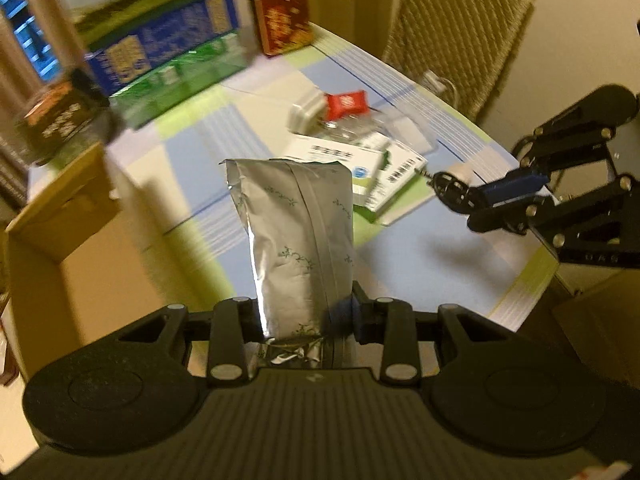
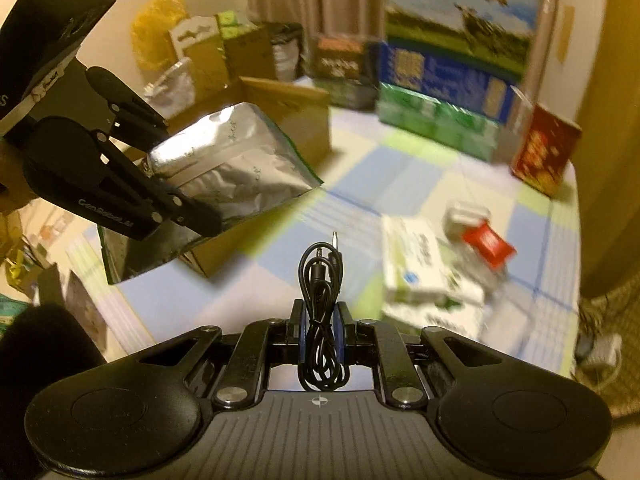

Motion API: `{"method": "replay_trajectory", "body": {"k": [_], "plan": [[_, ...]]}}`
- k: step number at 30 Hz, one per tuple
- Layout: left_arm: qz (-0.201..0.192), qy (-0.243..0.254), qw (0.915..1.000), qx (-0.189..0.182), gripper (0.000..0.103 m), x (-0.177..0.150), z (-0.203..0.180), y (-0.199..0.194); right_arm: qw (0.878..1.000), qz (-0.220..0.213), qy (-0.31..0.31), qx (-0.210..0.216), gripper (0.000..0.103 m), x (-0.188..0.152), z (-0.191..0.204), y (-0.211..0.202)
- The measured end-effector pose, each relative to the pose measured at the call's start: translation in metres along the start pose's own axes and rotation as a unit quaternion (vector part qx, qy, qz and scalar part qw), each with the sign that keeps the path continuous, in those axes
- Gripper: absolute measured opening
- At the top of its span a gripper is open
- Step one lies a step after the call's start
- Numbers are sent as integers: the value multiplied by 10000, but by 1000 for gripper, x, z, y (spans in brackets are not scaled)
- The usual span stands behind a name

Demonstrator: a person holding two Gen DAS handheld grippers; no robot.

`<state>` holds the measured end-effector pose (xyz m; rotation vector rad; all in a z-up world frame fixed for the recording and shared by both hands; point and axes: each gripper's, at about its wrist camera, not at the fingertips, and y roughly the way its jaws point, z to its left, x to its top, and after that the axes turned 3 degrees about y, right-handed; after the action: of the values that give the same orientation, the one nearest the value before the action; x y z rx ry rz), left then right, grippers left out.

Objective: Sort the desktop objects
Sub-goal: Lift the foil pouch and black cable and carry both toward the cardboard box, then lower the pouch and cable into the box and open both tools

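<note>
The left gripper (image 1: 306, 320) has its jaws clamped on the bottom edge of a silver pouch (image 1: 296, 232), which stands up from the fingers above the table (image 1: 420, 256). From the right wrist view the same pouch (image 2: 228, 164) hangs tilted over an open cardboard box (image 2: 288, 108) at the table's left edge. The right gripper (image 2: 320, 320) pinches a coiled black cable (image 2: 320, 280) between narrow jaws, the plug end sticking up; in the left wrist view it hovers over the table's right side (image 1: 460, 196).

Beyond the pouch, mid-table, lies a white-and-green box (image 1: 360, 172) on flat papers, and just past it a red packet (image 1: 346, 105) resting against a small white item. Farther back stand a red box (image 1: 284, 18) and a stack of blue and green cartons (image 1: 168, 56), blurred. A wicker chair (image 1: 456, 24) sits behind the table's far right edge.
</note>
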<state>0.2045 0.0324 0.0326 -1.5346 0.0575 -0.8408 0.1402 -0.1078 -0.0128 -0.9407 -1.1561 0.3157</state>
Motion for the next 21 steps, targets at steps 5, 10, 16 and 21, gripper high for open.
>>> {"method": "replay_trajectory", "body": {"k": [5, 10, 16, 21], "plan": [[-24, -256, 9994, 251, 30, -11, 27, -29, 9996, -148, -196, 143, 10, 27, 30, 5], [-17, -507, 9974, 511, 30, -28, 54, -53, 9989, -209, -302, 275, 10, 53, 54, 15], [36, -828, 9929, 859, 30, -49, 94, -75, 9985, -230, -326, 378, 10, 86, 78, 34], [-26, -1136, 9884, 1010, 30, -61, 128, -88, 9977, -190, -417, 490, 10, 111, 100, 56]]}}
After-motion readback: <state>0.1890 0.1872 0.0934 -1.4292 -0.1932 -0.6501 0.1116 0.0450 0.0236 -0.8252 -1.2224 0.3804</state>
